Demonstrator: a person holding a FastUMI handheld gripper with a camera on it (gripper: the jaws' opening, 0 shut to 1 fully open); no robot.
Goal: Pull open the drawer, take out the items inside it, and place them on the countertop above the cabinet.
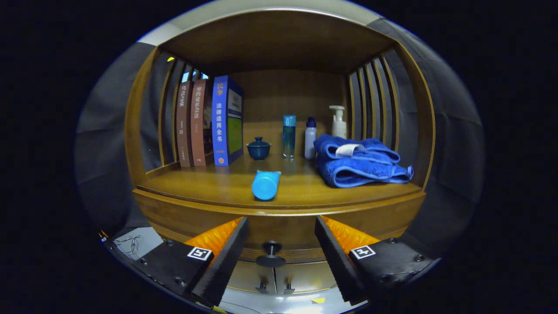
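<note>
The gripper [281,257] stands with fingers spread and empty; their rear bodies run out of view. Between them a dark drawer knob [271,254] shows, while the drawer front [279,237] behind it is partly masked by both fingers. A folded blue towel [358,160] covers the base of a white pump bottle [338,122]. The brown books [194,123] overlap, hiding their covers. Handles on the lower doors [274,285] are too small to resolve.
</note>
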